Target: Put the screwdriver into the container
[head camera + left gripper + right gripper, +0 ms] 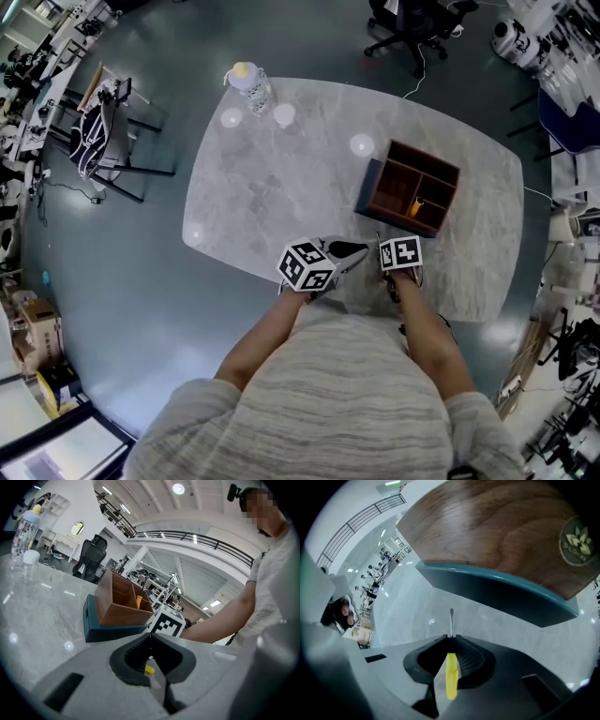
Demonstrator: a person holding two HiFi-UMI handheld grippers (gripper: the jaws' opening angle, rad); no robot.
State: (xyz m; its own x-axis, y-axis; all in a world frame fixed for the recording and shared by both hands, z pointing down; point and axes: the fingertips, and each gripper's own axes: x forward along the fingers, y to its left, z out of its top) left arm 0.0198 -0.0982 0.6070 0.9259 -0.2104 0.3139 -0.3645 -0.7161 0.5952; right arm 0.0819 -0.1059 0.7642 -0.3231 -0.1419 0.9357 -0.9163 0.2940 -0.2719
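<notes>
**Screwdriver clamped in R gripper, just short of container**

Screwdriver (451, 679) sits in the R gripper (451, 637). The jaws are closed tight on it, w/ the yellow handle back in the hollow and the thin metal shaft poking fwd past the tips. Its flat tip points at the container (412, 187), which fills the top of the right gripper view, close but not touching.

Container = wooden box w/ open compartments on a teal base (497, 592). It stands on the marble table (272, 178), toward the right side. One compartment holds an orange item (417, 206); can't tell what it is.

L gripper (151, 637) is just beside the R one at the table's near edge, jaws together, tips meeting. A small yellow bit shows in the hollow behind them; unclear what.

Clear bottle (249, 84) w/ pale cap stands at the far-left edge, well apart from the box.
</notes>
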